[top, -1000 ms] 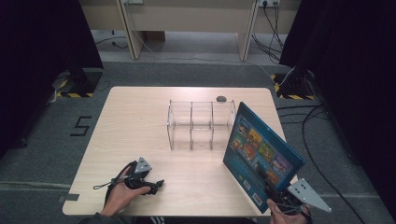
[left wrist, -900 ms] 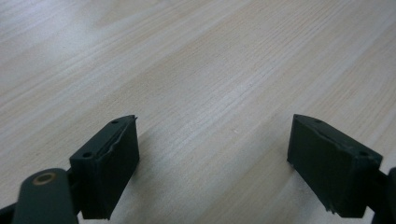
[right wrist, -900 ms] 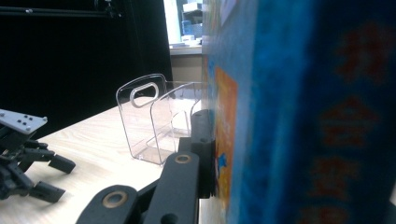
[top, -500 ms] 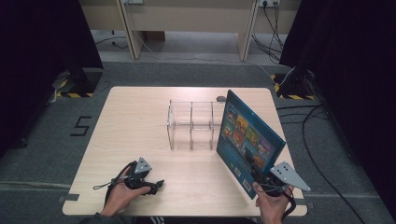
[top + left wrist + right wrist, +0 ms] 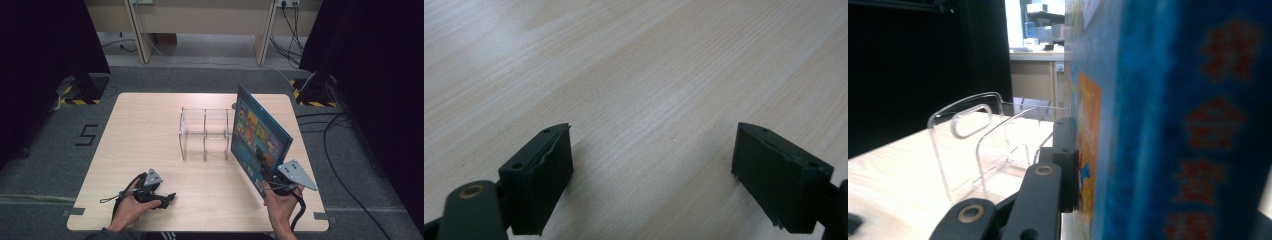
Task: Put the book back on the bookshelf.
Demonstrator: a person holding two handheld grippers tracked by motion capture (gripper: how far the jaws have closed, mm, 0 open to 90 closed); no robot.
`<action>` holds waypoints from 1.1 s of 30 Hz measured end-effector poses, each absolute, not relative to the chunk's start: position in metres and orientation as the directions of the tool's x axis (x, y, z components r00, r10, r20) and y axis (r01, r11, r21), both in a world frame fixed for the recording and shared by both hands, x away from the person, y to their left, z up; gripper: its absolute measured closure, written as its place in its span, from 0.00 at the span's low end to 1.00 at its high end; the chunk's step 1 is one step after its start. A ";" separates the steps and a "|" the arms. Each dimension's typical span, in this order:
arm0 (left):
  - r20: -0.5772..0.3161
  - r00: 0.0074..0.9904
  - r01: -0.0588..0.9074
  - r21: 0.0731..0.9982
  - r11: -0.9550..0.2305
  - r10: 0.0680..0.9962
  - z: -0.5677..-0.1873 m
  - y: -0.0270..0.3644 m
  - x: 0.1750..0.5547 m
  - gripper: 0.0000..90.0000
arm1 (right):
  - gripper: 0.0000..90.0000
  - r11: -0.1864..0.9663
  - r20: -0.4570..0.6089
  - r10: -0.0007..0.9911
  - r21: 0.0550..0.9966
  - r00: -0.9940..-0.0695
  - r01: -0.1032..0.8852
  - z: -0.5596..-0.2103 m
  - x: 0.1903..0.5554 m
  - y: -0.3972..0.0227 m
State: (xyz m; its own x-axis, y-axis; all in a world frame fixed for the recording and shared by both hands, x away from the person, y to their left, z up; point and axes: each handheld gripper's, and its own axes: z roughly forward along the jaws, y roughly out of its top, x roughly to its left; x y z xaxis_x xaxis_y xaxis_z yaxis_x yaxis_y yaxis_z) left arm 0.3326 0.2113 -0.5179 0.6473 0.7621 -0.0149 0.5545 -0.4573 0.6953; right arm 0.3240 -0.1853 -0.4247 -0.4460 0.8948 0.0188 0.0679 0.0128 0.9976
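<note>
Blue book [image 5: 260, 135] sits clamped in the right tongs [image 5: 275, 181]; left tongs [image 5: 167, 198] rest apart, empty.

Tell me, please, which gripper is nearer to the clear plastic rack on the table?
The right. The right gripper, shut on the blue book, holds it up just beside the clear rack. The left gripper rests open at the table's near edge, well apart from it.

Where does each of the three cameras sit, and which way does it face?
High view: above the person's side, looking forward and down on the light wooden table; both hands and grippers enter at the bottom.
Left gripper view: on the left gripper, looking along its open black jaws at bare tabletop.
Right gripper view: on the right gripper, clamped on the blue picture book.
Shared: the clear acrylic divider rack, in the high and right gripper views.
</note>
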 end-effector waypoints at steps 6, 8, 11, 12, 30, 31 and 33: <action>-0.016 0.647 0.554 0.696 -0.456 0.762 -0.518 0.211 0.333 0.17 | 0.92 -0.005 0.033 0.904 0.998 -0.427 0.066 -0.425 0.340 -0.178; -0.014 0.646 0.552 0.699 -0.455 0.763 -0.518 0.211 0.333 0.17 | 0.92 0.007 0.020 0.906 0.998 -0.423 0.063 -0.424 0.346 -0.175; -0.014 0.646 0.552 0.699 -0.454 0.763 -0.518 0.211 0.333 0.17 | 0.92 0.027 -0.004 0.913 0.998 -0.408 0.051 -0.424 0.354 -0.170; -0.014 0.647 0.551 0.701 -0.454 0.763 -0.519 0.211 0.333 0.17 | 0.92 0.027 -0.002 0.914 0.998 -0.406 0.055 -0.423 0.359 -0.168; -0.012 0.650 0.549 0.699 -0.458 0.760 -0.518 0.210 0.332 0.17 | 0.92 0.044 -0.029 0.932 0.998 -0.360 0.034 -0.428 0.386 -0.157; -0.012 0.650 0.549 0.699 -0.458 0.760 -0.518 0.210 0.332 0.17 | 0.92 0.042 -0.026 0.932 0.999 -0.361 0.035 -0.430 0.389 -0.156; -0.012 0.649 0.548 0.700 -0.458 0.760 -0.518 0.210 0.332 0.17 | 0.92 0.041 -0.024 0.933 0.998 -0.360 0.042 -0.431 0.390 -0.155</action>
